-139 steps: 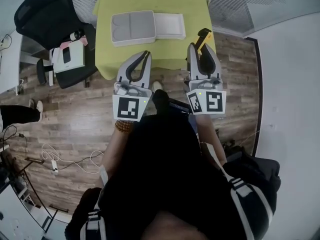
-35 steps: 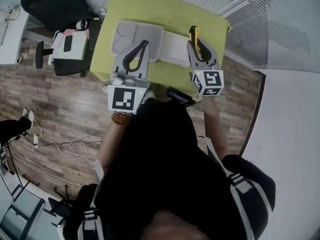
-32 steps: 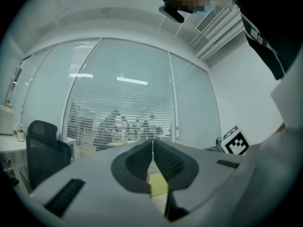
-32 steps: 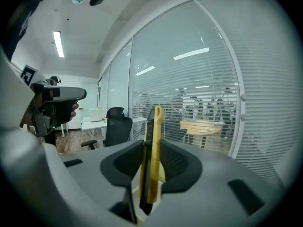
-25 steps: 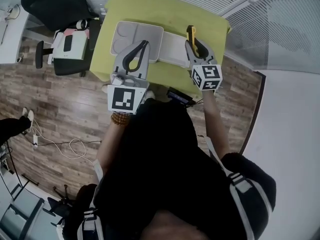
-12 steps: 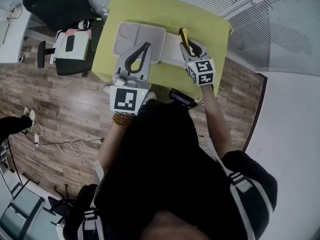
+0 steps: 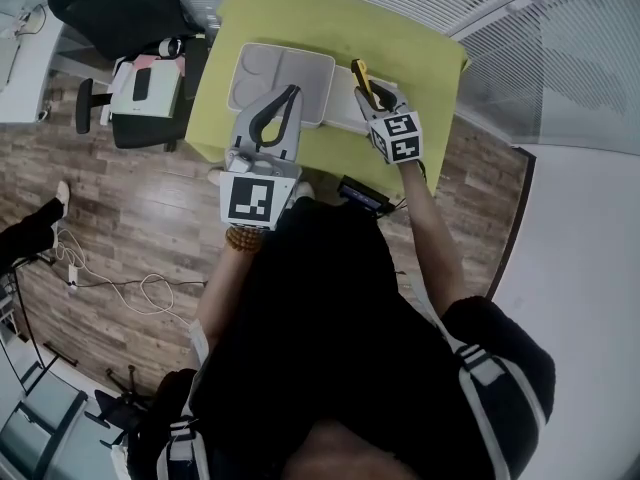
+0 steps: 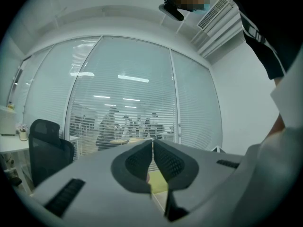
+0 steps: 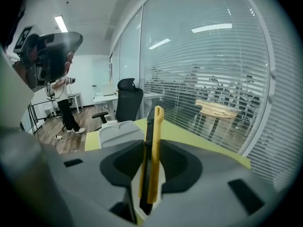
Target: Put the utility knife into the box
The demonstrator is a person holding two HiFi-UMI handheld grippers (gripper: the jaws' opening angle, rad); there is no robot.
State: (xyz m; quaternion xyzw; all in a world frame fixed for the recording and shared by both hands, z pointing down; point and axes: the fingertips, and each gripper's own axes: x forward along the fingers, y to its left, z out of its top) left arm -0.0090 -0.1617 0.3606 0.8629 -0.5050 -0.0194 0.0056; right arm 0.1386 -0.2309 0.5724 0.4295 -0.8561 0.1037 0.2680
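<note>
Head view: left gripper [image 7: 291, 91], fingers pressed together, nothing between them, raised over the near edge of the green table [image 7: 400, 43]. Right gripper [image 7: 369, 91], fingers pinching a yellow-and-black utility knife [image 7: 358, 72], which sticks out beyond the fingertips toward the far side of the table. Open box [image 7: 262, 70], grey, lying flat on the table just beyond the left fingertips and to the left of the right fingertips; the knife's free end is over the box's pale right half, contact not determinable. Black office chair [image 7: 105, 3] well to the left of both grippers, off the table. Left gripper view: left gripper [image 8: 152, 144] with both fingers [image 8: 174, 162] meeting along a thin seam, holding nothing; a strip of green table [image 8: 158, 185] visible below the fingertips; window blinds [image 8: 123, 112] far ahead of them; office chair [image 8: 45, 150] to the left. Right gripper view: right gripper [image 9: 151, 148] with fingers [image 9: 182, 167] clamped on either side of the utility knife [image 9: 153, 160], edge-on and upright, its yellow end rising well above the fingertips. Box [image 9: 119, 131] on the table [image 9: 199, 138], beyond and to the left of the fingertips, apart from the knife. Office chair [image 9: 128, 103] farther back on the left; a standing person [image 9: 66, 115] at the far left.
</note>
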